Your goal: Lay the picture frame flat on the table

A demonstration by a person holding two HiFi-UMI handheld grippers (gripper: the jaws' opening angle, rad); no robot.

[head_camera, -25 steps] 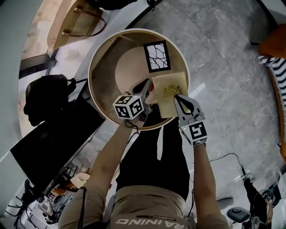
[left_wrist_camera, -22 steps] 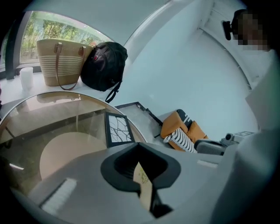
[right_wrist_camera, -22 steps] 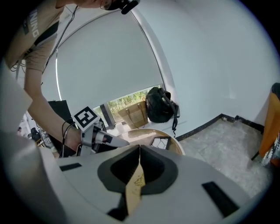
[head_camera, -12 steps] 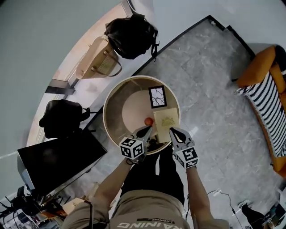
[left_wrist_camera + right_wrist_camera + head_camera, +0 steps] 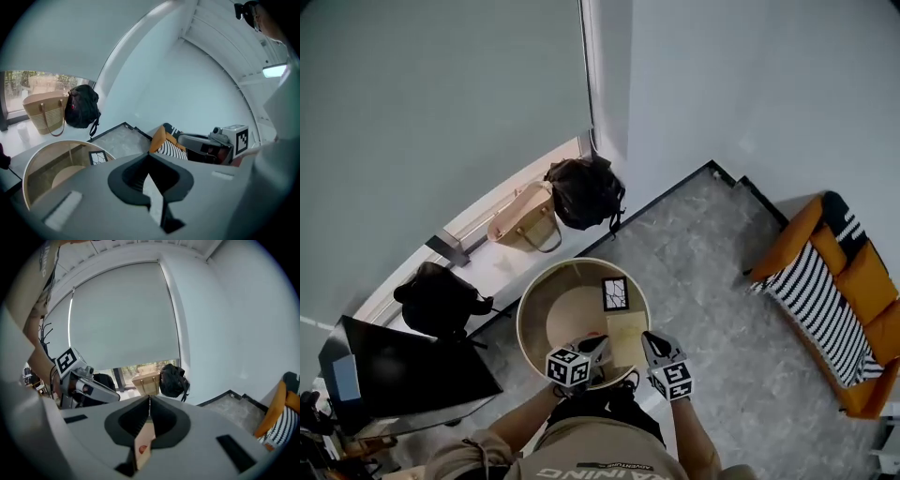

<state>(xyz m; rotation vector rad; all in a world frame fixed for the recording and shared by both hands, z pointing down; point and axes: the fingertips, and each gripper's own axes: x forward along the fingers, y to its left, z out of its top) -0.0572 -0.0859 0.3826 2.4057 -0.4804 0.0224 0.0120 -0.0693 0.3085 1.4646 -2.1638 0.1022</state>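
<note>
A black picture frame with a branch pattern lies flat on the round wooden table, at its far right. A beige card lies just in front of it. My left gripper and right gripper hang side by side above the table's near edge, well clear of its top. Each has its jaws closed together and holds nothing. In the left gripper view the picture frame shows past the shut left gripper, with the right gripper's marker cube at the right. In its own view the right gripper points at the window.
A beige tote bag and a black backpack sit on the window ledge, another black bag left of the table. A dark screen stands at the near left. An orange sofa with a striped cover is at the right.
Both grippers have risen away from the table, still shut. The head view has climbed too, so the table looks much smaller. The frame and card have not moved.
</note>
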